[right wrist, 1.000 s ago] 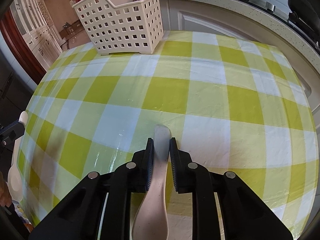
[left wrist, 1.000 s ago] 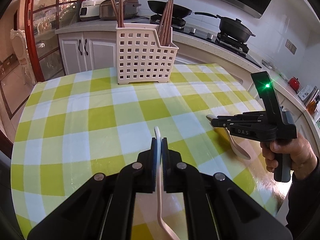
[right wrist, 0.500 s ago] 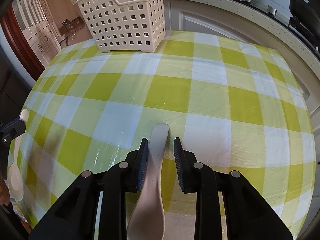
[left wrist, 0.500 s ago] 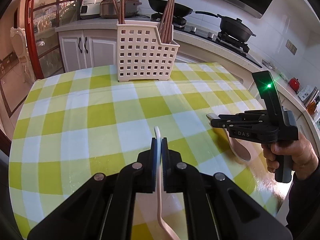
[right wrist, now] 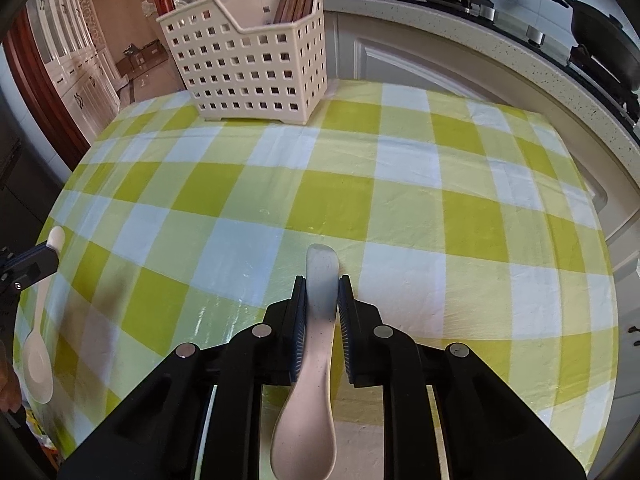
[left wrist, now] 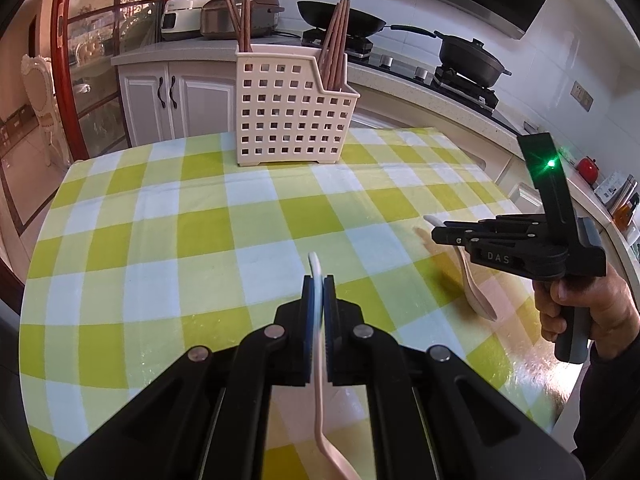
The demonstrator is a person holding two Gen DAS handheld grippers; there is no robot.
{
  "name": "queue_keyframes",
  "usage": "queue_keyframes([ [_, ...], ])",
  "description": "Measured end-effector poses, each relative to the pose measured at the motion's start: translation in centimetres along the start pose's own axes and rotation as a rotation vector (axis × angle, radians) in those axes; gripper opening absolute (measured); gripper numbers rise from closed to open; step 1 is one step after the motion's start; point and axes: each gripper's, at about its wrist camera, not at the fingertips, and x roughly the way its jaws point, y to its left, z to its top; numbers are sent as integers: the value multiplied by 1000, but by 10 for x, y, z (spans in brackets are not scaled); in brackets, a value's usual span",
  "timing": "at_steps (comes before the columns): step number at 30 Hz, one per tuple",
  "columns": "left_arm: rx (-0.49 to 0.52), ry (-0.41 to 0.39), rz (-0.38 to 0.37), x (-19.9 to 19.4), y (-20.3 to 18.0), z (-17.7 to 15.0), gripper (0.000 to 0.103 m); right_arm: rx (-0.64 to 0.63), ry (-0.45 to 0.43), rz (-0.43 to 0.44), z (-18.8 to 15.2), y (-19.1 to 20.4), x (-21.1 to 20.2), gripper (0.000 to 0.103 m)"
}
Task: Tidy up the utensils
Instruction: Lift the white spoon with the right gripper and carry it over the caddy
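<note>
Left hand-held gripper (left wrist: 319,292): you have its blue pads pinched flat against the thin stem of a white spoon (left wrist: 319,344), which stands edge-on between them; the stem's tip pokes out past the fingertips and the rest curves down below the linkage, above the checked cloth

Right hand-held gripper (right wrist: 322,294): its pads sit against both sides of a pale speckled spoon (right wrist: 316,364), so you are holding it by the handle; the handle end sticks out ahead of the fingertips and the bowl hangs back beneath the black linkage

Same spoon, left wrist view: the bowl slants down from the right tool toward the cloth, with a blurred shadow beside it; whether it touches the cloth you cannot tell

Your right hand (left wrist: 580,304): wrapped round the grey grip at the right edge of the left wrist view, a green light glowing on the upright black post above it

Basket (left wrist: 288,108): cream, perforated, standing upright at the far side of the counter (right wrist: 400,184), well apart from both spoons

Chopsticks (left wrist: 335,46): brown bundles standing in the basket, one at its left end and one at its right, leaning slightly

Cloth: yellow, green and white check covering the counter

Background: white cabinets, a rice cooker (left wrist: 240,16) and black pans (left wrist: 470,56) on a stove behind the basket
</note>
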Motion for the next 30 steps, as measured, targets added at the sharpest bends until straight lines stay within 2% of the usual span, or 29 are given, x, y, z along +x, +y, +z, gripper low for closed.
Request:
queue_keyframes([
  [13, -20, -104, -39, -35, 0, 19, 5, -2, -111, 23, 0, 1, -57, 16],
  [20, -32, -109, -57, -42, -2, 17, 5, -6, -126, 25, -3, 2, -64, 16],
  [30, -18, -92, -26, -37, 0, 12, 5, -12, -127, 29, -4, 3, -64, 16],
])
